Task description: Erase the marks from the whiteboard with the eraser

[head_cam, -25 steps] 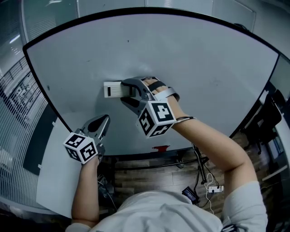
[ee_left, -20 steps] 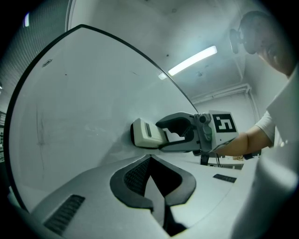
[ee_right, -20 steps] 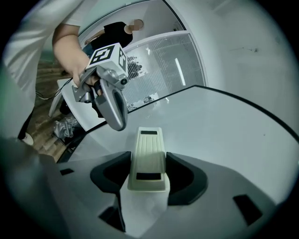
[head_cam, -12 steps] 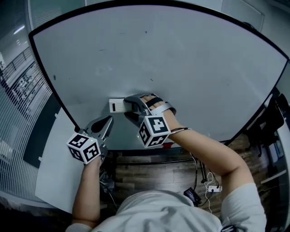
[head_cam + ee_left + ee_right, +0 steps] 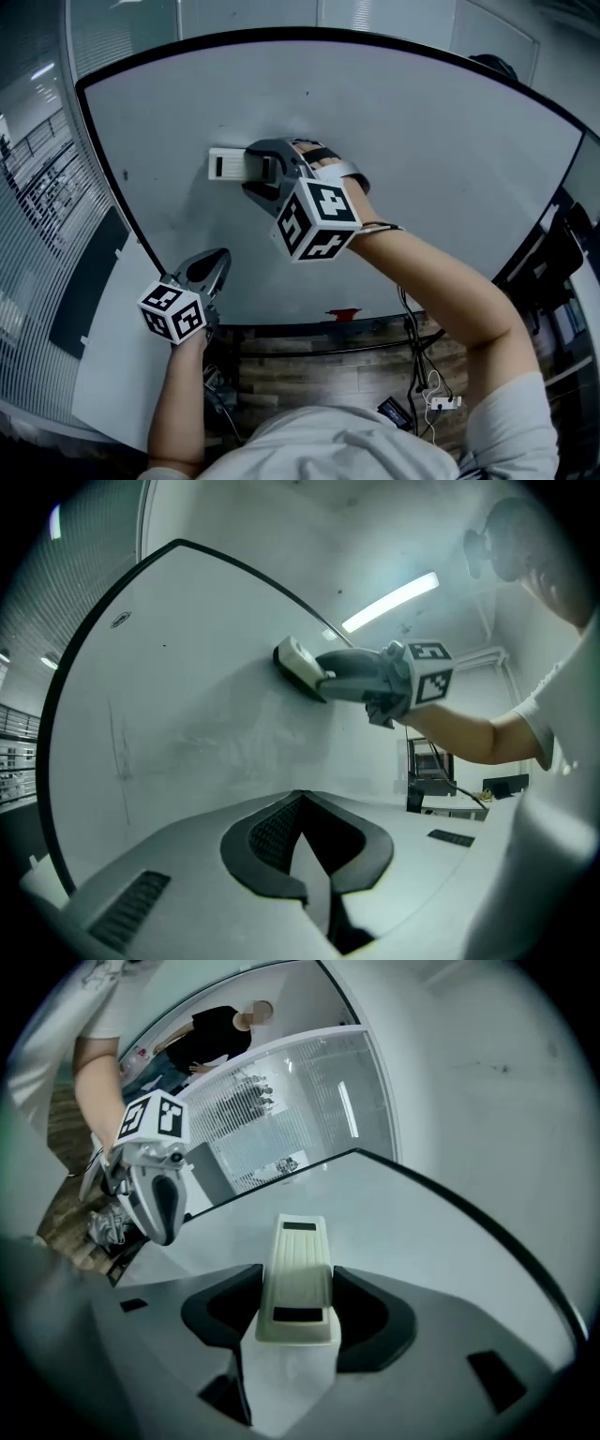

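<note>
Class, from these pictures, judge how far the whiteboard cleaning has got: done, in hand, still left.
Done: most of the whiteboard looks clean in the head view. In hand: the right claw is shut on the eraser, held against the board. Left: faint smears show in the left gripper view. The left claw is shut and empty.

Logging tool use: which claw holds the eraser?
The right claw, clamped on the cream plastic block eraser against the pale whiteboard; the left claw is shut, empty.
</note>
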Demonstrator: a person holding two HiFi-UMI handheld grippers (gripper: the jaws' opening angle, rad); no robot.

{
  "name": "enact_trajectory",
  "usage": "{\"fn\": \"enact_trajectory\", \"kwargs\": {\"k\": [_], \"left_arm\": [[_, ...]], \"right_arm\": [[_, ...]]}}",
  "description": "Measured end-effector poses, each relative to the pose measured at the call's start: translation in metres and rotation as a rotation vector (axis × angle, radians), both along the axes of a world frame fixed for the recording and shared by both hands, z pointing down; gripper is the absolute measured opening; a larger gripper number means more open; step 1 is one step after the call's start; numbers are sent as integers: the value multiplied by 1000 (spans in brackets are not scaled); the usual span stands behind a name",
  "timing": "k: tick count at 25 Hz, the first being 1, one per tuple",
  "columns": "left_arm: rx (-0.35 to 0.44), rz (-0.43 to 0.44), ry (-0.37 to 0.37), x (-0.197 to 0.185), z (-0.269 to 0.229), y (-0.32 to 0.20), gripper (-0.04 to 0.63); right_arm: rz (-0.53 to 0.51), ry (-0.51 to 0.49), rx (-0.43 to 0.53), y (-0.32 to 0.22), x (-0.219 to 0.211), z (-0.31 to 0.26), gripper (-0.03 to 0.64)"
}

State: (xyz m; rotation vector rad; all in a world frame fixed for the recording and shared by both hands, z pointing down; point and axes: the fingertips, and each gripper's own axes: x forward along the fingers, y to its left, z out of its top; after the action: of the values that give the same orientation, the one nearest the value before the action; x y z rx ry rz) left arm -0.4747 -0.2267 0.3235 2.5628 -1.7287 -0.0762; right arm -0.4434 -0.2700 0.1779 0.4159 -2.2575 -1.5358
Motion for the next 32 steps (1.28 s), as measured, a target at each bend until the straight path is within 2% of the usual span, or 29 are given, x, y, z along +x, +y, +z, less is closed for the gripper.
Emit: {"fn": "enact_trajectory", "kwargs": {"k": [8, 13, 16, 22, 32], "left_arm": [[7, -14, 12, -11, -2, 7, 8], [14, -32, 19, -22, -1, 14, 8], [11, -41, 23, -30, 2, 14, 8], [-8, -56, 36, -39, 14, 19, 8], [-36, -78, 62, -50, 36, 31, 8]], "right_arm": [[28, -141, 130, 1, 0, -146, 235], [39, -179, 149, 6, -1, -164, 235], [24, -145, 150, 7, -12, -136, 235], [-16, -24, 124, 13, -34, -44, 235], [-36, 136, -26, 16, -46, 117, 235]]}}
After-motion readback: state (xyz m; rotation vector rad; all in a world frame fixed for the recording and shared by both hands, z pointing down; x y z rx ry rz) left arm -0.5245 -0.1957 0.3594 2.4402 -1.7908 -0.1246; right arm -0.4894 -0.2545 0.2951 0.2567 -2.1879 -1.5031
